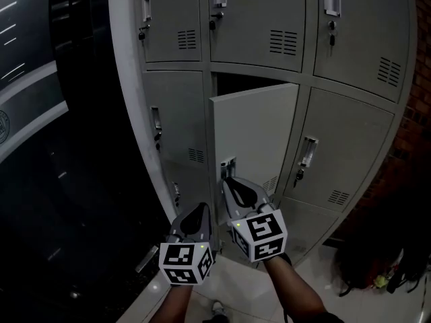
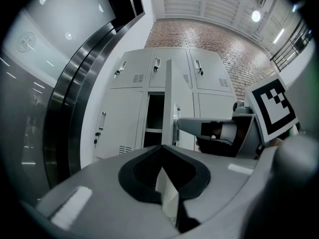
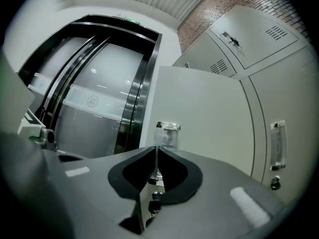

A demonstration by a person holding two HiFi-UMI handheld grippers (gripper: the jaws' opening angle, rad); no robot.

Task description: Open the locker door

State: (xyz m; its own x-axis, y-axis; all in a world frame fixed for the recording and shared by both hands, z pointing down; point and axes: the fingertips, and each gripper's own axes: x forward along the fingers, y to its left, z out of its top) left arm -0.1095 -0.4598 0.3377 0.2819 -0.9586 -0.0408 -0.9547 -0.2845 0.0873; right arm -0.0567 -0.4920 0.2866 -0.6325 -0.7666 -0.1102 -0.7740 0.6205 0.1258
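Right gripper (image 3: 155, 148) fingers clamping the handle (image 3: 167, 132) at the free left edge of the ajar door (image 1: 252, 133), hinge lying rightward; left gripper (image 2: 162, 148) hanging alongside, fingers together, empty

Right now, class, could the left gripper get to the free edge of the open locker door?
Probably yes: the left gripper hangs close to the free edge of the door, nothing lies between them, and the right gripper grips only the handle.

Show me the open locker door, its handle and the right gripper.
open locker door (image 1: 259, 130), head view, middle of panel
handle (image 3: 167, 132), right gripper view, upper end
right gripper (image 1: 227, 180), head view, between its fingertips
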